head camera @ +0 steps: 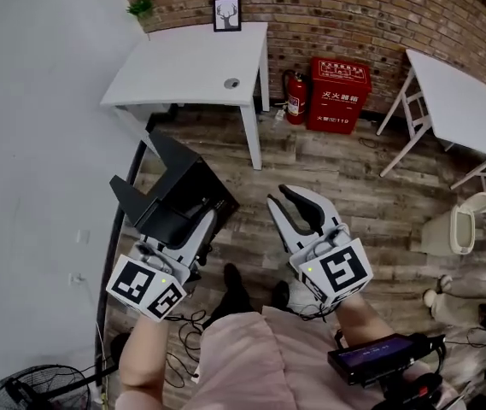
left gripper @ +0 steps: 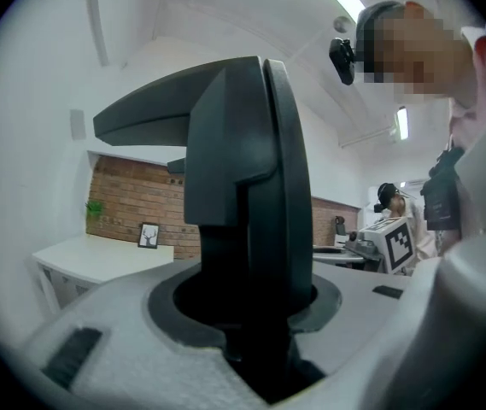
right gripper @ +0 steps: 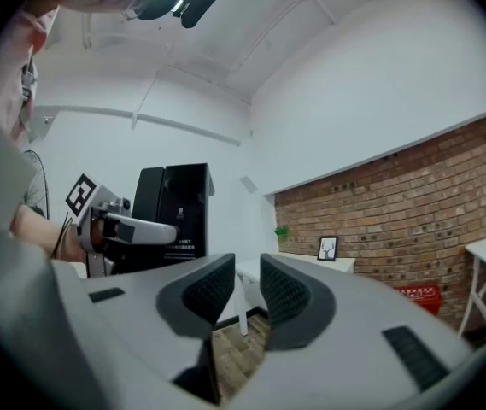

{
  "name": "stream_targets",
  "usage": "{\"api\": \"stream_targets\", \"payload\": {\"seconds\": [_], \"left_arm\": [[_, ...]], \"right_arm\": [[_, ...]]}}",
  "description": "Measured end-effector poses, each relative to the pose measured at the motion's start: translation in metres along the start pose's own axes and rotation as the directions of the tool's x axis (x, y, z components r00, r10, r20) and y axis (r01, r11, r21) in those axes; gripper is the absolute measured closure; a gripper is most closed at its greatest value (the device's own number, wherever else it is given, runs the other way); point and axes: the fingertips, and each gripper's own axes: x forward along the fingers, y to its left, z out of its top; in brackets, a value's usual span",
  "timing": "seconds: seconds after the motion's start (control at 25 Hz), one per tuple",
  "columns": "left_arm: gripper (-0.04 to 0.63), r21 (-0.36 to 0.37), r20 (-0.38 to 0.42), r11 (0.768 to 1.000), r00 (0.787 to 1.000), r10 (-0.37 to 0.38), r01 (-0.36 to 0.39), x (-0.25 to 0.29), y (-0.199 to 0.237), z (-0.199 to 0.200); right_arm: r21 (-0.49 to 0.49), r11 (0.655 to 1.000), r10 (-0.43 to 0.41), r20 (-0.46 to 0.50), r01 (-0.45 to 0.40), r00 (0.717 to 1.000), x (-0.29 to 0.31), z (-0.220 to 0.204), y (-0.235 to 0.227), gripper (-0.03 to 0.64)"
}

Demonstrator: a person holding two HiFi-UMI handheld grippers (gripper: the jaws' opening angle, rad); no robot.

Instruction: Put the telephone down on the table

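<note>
In the head view a black desk telephone (head camera: 174,190) hangs in the air at the left, above the wooden floor, with my left gripper (head camera: 202,220) shut on its lower edge. The left gripper view shows the telephone (left gripper: 243,186) standing upright between the jaws of that gripper (left gripper: 247,314), filling the middle. My right gripper (head camera: 278,195) is beside it to the right, jaws a little apart with nothing between them. The right gripper view shows that gap (right gripper: 247,293) empty, with the telephone (right gripper: 170,216) off to its left. A white table (head camera: 183,67) stands farther ahead.
On the table's far edge stands a framed deer picture (head camera: 226,14), with a plant (head camera: 140,8) behind. A fire extinguisher (head camera: 295,96) and red box (head camera: 338,94) stand against the brick wall. A second white table (head camera: 465,105) is at right, a fan (head camera: 33,387) at lower left.
</note>
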Motion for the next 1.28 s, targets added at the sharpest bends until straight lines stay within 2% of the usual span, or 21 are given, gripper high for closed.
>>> {"api": "stream_targets", "payload": {"seconds": [0.12,0.24,0.44,0.64,0.88,1.16,1.28], "left_arm": [[0.434,-0.025,-0.03,0.995,0.995,-0.095,0.095,0.002,0.0,-0.003],[0.434,-0.03,-0.055,0.982,0.981,-0.189,0.187,0.006,0.003,-0.006],[0.434,-0.032,-0.073,0.957,0.954,-0.291,0.289,0.018,0.032,-0.01],[0.434,-0.068,-0.07,0.902,0.9,-0.43,0.426,0.032,0.071,-0.01],[0.434,-0.063,-0.101,0.873,0.867,-0.488,0.484,0.05,0.134,-0.011],[0.434,-0.063,-0.1,0.829,0.823,-0.56,0.556,0.067,0.189,-0.003],[0.434,-0.07,-0.101,0.817,0.811,-0.577,0.572,0.074,0.21,-0.001]], "right_arm": [[0.025,0.998,0.052,0.005,-0.052,0.999,0.006,0.001,0.003,0.498],[0.03,0.994,0.106,0.004,-0.106,0.994,0.016,0.0,0.009,0.472],[0.037,0.981,0.191,0.003,-0.191,0.982,0.047,-0.006,0.019,0.433],[0.048,0.977,0.205,0.02,-0.206,0.979,0.093,-0.005,0.012,0.43],[0.064,0.977,0.203,0.015,-0.203,0.979,0.164,-0.002,0.009,0.423],[0.021,0.982,0.188,0.02,-0.188,0.982,0.231,0.004,0.009,0.411],[0.006,0.987,0.162,0.031,-0.163,0.986,0.251,0.007,0.006,0.416]]}}
